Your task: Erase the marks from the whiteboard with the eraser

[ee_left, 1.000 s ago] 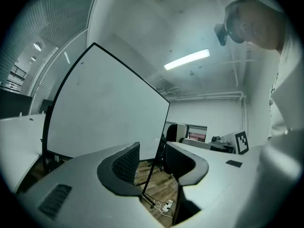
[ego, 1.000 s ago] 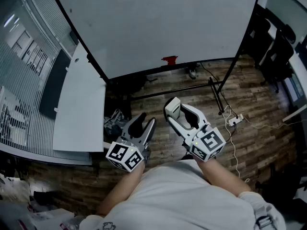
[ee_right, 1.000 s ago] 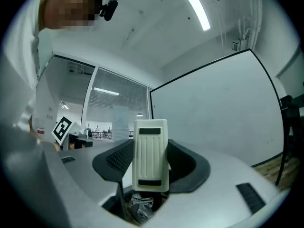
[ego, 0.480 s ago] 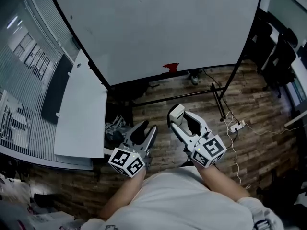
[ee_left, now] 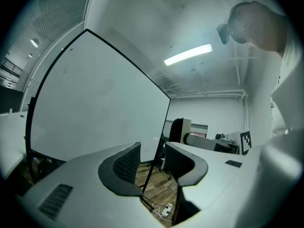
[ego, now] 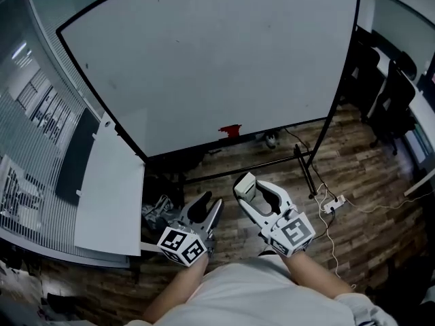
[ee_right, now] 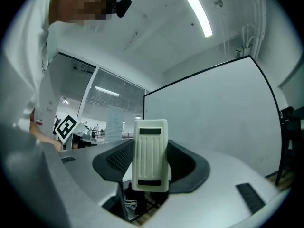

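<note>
- Eraser (ego: pixel 245 185), white and ribbed, stands pinched upright in the right gripper (ego: pixel 260 194), low centre of the head view, ready to wipe.
- Whiteboard (ego: pixel 217 66) fills the upper frame, well apart.
- Left gripper (ego: pixel 204 210) is spread, empty, likely unneeded.

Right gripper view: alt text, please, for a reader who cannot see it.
The right gripper holds a white ribbed eraser upright between its jaws. Behind it stands a whiteboard, with a ceiling light strip overhead.
</note>
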Demonstrator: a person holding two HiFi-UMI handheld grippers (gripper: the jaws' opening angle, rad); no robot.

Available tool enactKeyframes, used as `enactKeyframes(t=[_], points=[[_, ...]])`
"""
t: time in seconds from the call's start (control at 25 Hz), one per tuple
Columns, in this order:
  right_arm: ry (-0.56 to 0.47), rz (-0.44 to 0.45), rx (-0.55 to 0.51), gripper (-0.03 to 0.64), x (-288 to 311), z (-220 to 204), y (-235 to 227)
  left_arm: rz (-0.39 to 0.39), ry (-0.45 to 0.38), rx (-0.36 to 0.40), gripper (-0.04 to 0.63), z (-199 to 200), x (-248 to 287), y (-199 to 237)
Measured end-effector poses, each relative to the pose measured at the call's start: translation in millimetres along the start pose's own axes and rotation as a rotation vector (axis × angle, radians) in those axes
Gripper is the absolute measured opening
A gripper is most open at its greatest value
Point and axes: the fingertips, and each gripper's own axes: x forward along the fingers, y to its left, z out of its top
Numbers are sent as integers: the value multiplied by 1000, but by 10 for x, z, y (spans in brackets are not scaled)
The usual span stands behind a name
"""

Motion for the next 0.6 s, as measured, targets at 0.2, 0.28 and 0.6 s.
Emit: enactKeyframes(t=[0.2,0.28,0.6], points=[[17,-18,-15,232,38,92,-697,-5,-18,-9,170,81,670,-45],[16,-16,-12,230,35,145,-957,-9,-35,-48,170,112,934,-64],[11,-4,-3,232,17,288,-1727,-1,-53,-32,164,208,1681,-113]])
